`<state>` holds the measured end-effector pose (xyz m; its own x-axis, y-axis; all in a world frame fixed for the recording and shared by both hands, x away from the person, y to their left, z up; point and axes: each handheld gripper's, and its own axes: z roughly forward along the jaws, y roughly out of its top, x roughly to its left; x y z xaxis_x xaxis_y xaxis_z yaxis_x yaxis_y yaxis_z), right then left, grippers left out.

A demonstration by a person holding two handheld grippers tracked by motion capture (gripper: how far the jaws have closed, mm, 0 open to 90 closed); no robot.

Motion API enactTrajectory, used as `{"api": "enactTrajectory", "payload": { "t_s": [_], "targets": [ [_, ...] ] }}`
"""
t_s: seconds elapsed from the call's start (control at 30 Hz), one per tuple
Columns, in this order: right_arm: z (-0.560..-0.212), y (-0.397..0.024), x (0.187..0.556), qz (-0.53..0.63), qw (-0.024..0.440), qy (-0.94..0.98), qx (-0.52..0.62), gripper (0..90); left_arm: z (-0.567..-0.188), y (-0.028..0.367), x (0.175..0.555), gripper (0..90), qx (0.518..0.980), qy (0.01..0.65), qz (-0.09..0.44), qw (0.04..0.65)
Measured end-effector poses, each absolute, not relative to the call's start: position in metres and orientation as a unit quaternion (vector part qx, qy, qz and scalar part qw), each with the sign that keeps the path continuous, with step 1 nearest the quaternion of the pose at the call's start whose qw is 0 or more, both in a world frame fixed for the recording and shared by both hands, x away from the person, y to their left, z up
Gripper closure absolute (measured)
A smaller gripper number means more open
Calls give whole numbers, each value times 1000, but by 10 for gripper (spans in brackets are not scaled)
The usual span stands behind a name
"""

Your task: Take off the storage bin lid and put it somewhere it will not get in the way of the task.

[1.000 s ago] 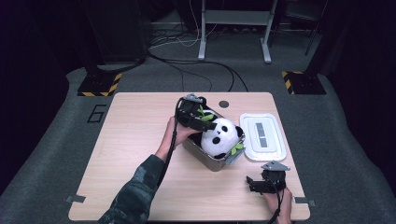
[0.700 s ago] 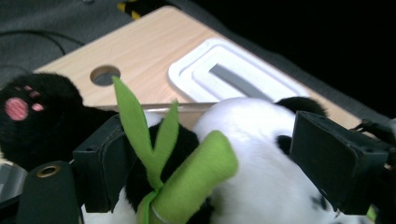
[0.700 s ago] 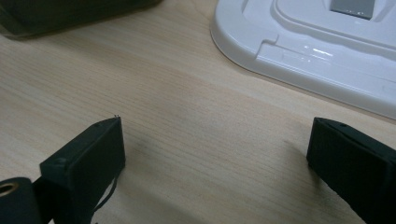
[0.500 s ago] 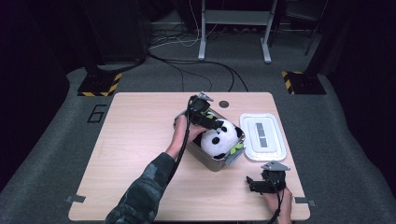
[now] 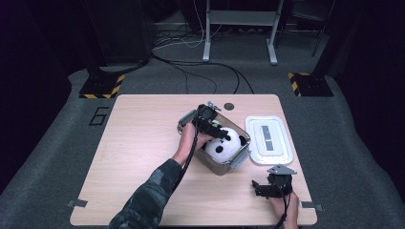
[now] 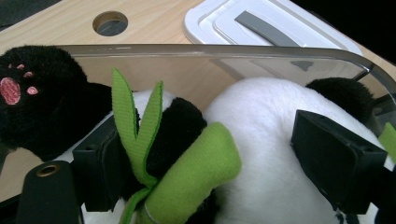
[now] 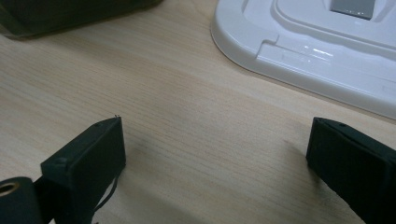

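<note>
Left tool point(image 5: 213, 125) is down in the clear box point(image 5: 188, 118), its jaws standing wide around the plush panda point(image 5: 224, 143) rather than pinching it. In the left gripper view one jaw sits at the left against the black arm and the green bamboo point(image 6: 194, 175), the other lies at the right on the white head point(image 6: 261, 154); whether the pads press the plush I cannot tell, but the gap looks unclosed, so I read it as open.

What the coming move turns on: the panda lies straight ahead of and beneath this tool, filling the box along its long axis, which runs slantwise across the worktop point(image 5: 138, 143) from the far left corner to the near right one. The jaws span across the toy's body, head to one side, black paw point(image 6: 28, 93) to the other.

Right tool point(image 5: 269, 187) rests at the near right edge of the worktop, jaws spread with bare wood between them, well apart from the box. The white lid point(image 5: 268, 139) lies flat just beside the box, between it and the right tool. For the panda the left hand is clearly nearer; for the lid, the right.
</note>
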<state>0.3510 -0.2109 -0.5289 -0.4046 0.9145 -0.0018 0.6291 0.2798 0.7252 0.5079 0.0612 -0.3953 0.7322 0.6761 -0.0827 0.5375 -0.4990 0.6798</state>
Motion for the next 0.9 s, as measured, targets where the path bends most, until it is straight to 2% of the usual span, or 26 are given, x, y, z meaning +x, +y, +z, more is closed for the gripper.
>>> {"api": "enactTrajectory", "payload": {
  "t_s": [0.33, 0.5, 0.7, 0.77, 0.87, 0.9],
  "targets": [
    [-529, -211, 351, 331, 216, 770, 501, 41, -396, 64, 508, 162, 859, 352, 90, 360],
    [-529, -211, 351, 331, 216, 769, 502, 42, -380, 89, 505, 162, 831, 359, 85, 416],
    [-529, -211, 351, 331, 216, 769, 502, 42, -374, 112, 510, 167, 817, 376, 90, 428],
    [-529, -211, 351, 331, 216, 769, 502, 42, -375, 114, 511, 214, 814, 381, 92, 430],
    [-529, -211, 351, 331, 216, 770, 500, 42, -378, 114, 513, 442, 816, 390, 100, 415],
    [-529, -211, 351, 331, 216, 770, 501, 42, -380, 113, 514, 479, 818, 389, 97, 413]
  ]
}}
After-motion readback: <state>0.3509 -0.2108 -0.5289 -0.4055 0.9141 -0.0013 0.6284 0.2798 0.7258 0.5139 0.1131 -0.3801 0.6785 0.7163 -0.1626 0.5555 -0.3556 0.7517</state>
